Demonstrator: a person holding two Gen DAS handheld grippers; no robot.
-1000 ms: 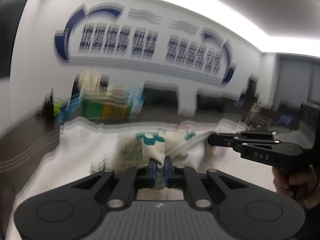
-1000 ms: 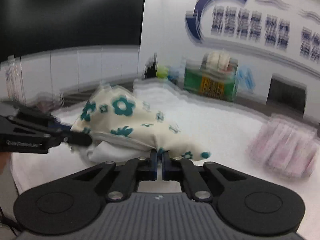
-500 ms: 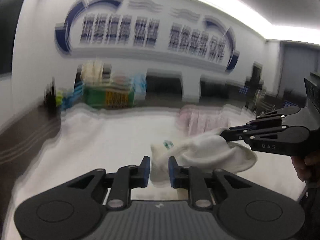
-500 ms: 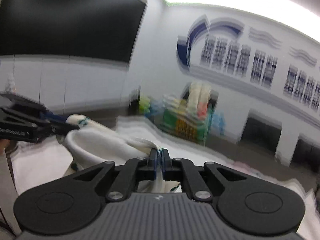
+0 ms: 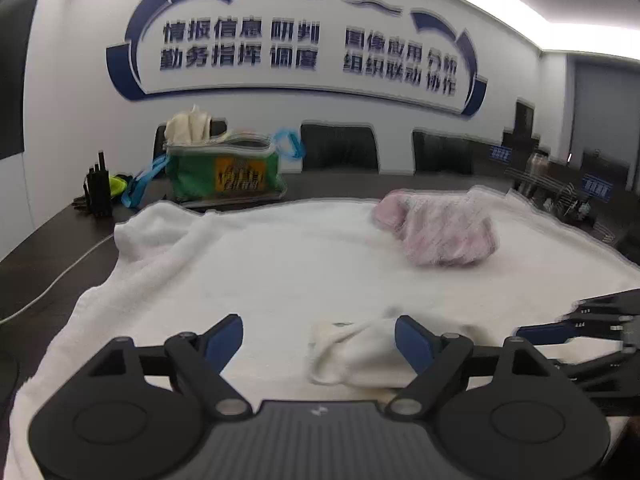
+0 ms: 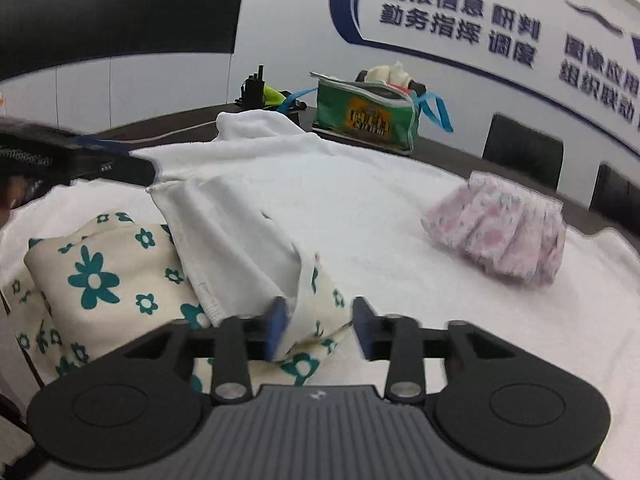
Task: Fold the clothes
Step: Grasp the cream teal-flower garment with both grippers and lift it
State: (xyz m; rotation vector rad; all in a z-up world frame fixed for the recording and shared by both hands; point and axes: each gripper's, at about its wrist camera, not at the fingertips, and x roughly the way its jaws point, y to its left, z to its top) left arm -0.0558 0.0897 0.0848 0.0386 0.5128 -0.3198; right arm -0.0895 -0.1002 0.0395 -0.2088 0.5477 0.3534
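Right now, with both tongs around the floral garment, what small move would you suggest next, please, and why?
Probably draw both tongs back clear: the left tongs and right tongs have just been opening, and the cream teal-flowered garment lies folded over on the white towel.

The wall [image 5: 360,128] carries raised blue Chinese characters inside a blue curved frame: on the left 情报信息 研判 above 勤务指挥 调度; on the right a line beginning 图像应用 above 组织联动 协作, its end blurred. The green bag [image 5: 224,174] bears a yellow-orange label whose characters are too blurred to read. Small blue signs [image 5: 596,191] at far right are illegible too
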